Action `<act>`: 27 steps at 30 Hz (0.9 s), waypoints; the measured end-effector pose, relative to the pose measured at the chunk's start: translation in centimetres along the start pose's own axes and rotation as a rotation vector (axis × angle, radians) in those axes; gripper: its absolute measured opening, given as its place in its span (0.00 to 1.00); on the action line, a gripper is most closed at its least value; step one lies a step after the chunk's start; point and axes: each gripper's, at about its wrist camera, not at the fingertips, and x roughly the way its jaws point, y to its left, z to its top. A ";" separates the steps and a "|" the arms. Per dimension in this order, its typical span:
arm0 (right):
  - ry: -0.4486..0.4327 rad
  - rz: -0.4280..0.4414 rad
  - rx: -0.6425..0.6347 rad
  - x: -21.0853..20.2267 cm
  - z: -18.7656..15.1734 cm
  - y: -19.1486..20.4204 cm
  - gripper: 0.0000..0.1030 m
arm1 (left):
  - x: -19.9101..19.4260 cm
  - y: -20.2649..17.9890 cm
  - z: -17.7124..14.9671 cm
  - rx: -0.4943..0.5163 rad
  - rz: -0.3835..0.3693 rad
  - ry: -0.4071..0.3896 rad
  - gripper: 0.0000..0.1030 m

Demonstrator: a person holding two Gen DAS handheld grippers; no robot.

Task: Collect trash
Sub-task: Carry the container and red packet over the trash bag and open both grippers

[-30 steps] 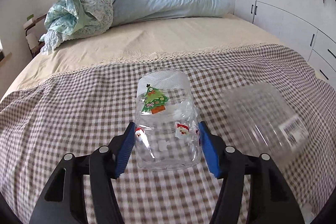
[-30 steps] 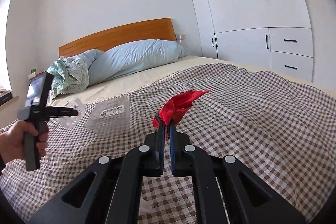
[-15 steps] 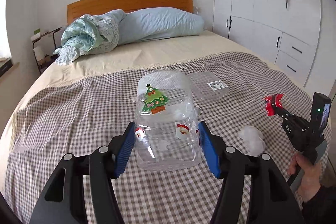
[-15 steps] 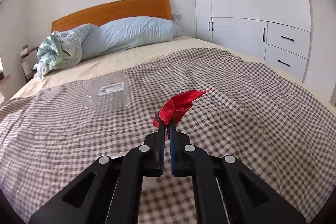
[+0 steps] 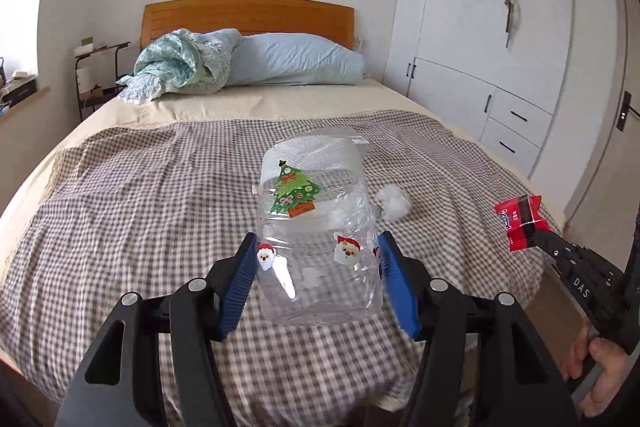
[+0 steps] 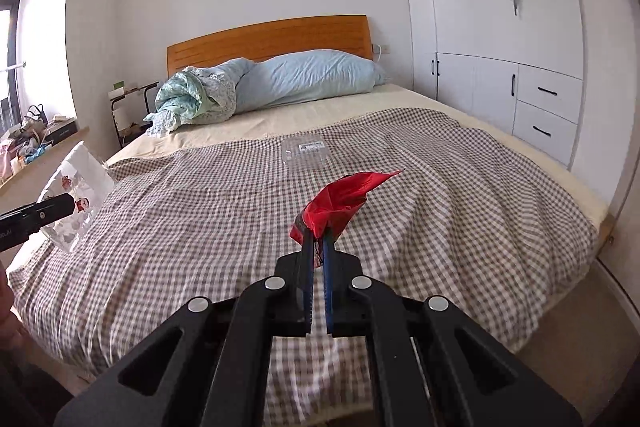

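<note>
Both grippers had drawn back past the bed's (image 6: 520,195) foot edge: left gripper (image 5: 318,281) clamped the clear plastic container (image 5: 316,235), right gripper (image 6: 318,247) pinched the red wrapper (image 6: 340,199); a clear tray (image 6: 305,151) lay mid-bed.

Around the clear tray (image 6: 305,151) lying mid-bed, the checked blanket (image 6: 200,227) spreads bare to its left, right and near side, so a tool could pass there. A white wad (image 5: 393,201) lies nearer the foot than the tray. Beyond the tray, a crumpled quilt (image 6: 192,99) and blue pillow (image 6: 316,77) block the headboard end. Right of the tray, past the bed edge, the wardrobe (image 6: 500,67) closes off that side.
</note>
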 end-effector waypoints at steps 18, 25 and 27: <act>0.323 -0.137 0.141 -15.1 -17.1 -15.6 0.04 | -2.4 -21.2 -12.2 0.285 -0.361 0.346 0.57; 0.556 -0.109 0.208 -13.6 -25.1 -18.5 0.04 | 3.6 -28.4 -19.1 0.427 -0.434 0.574 0.57; 0.632 -0.110 0.257 -12.8 -27.8 -19.4 0.04 | 5.3 -30.4 -20.8 0.481 -0.444 0.627 0.57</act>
